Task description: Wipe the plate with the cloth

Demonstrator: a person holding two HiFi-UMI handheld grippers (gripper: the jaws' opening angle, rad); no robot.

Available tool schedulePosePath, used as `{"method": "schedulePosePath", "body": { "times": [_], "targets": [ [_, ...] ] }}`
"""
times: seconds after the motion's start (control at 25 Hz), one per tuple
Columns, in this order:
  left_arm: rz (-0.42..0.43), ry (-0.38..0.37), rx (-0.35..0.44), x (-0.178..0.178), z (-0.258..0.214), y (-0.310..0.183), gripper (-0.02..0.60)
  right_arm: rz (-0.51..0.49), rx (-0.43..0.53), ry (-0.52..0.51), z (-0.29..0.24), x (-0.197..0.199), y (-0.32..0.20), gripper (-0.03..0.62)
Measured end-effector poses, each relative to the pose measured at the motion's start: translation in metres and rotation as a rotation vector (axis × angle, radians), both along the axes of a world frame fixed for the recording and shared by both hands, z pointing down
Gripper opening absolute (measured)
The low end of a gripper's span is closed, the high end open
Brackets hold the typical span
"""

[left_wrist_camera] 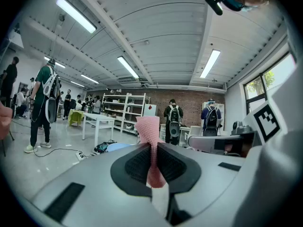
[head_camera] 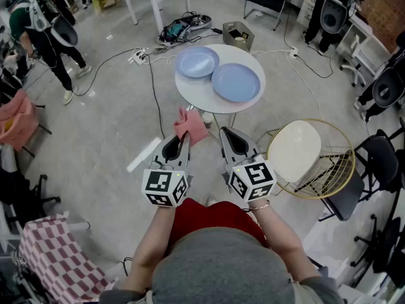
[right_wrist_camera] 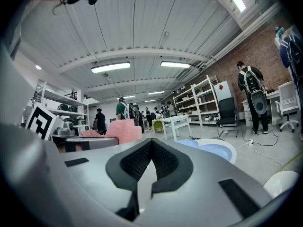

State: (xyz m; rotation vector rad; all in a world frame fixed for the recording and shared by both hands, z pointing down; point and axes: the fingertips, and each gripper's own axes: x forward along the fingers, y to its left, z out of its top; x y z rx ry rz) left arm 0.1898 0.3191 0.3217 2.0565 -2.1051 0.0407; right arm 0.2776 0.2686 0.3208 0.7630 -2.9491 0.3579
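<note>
Left hand-held gripper (head_camera: 182, 139) is clamped on a pink cloth (head_camera: 190, 124), which sticks up from between its jaws in the air just off the near edge of the round white desk (head_camera: 190, 97). Right hand-held gripper (head_camera: 229, 135) hangs beside it, jaws together and empty. One blue plate (head_camera: 197, 61) lies at the desk's far left edge, touching a second blue plate (head_camera: 236, 82) nearer the right edge

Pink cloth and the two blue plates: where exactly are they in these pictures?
pink cloth (head_camera: 190, 125), head view, middle of the bunched fabric.
farther blue plate (head_camera: 197, 61), head view, centre of its flat well.
nearer blue plate (head_camera: 235, 82), head view, centre of its flat well.
</note>
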Motion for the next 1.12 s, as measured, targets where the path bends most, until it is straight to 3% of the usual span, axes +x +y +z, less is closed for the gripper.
{"method": "schedulePosePath", "body": {
  "times": [0.36,0.76,1.12],
  "targets": [
    [-0.011,0.051,0.01,0.001,0.006,0.001,0.034,-0.05,-0.057,0.001,0.014,0.003,0.002,0.029],
    [0.012,0.055,0.014,0.001,0.004,-0.01,0.034,-0.024,-0.077,-0.004,0.022,0.011,-0.014,0.029],
    [-0.045,0.086,0.045,-0.041,0.004,-0.025,0.034,-0.003,-0.082,-0.013,0.022,-0.008,-0.035,0.029]
  ]
}}
